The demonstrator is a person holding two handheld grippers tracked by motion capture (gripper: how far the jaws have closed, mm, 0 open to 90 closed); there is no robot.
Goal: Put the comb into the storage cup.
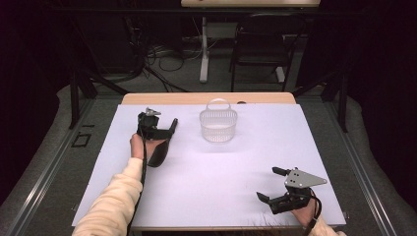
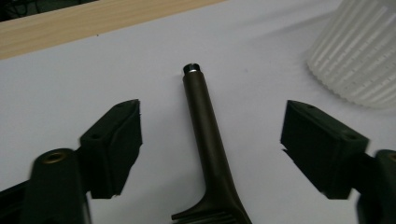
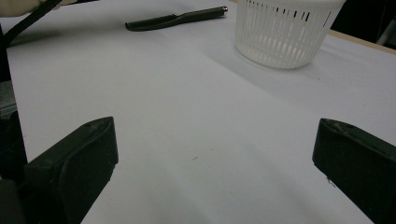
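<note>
A dark room, cables and a chair [image 1: 260, 42] behind; up front, a white sheet [image 1: 221, 167] covers the bench; the dark comb [image 2: 208, 140] lies flat beside the white basket [image 1: 218, 125], its handle between the left tongs [image 2: 210, 126], jaws apart and not touching it; they need to close, I reckon; right tongs [image 3: 210, 154] gape wide, holding nothing.

No legible text, label, brand mark, number or sign appears in any of the three views. The surfaces that could carry one, namely the white basket [image 1: 218, 125], the dark comb [image 2: 208, 149] and the white tabletop [image 1: 231, 172], are plain.
</note>
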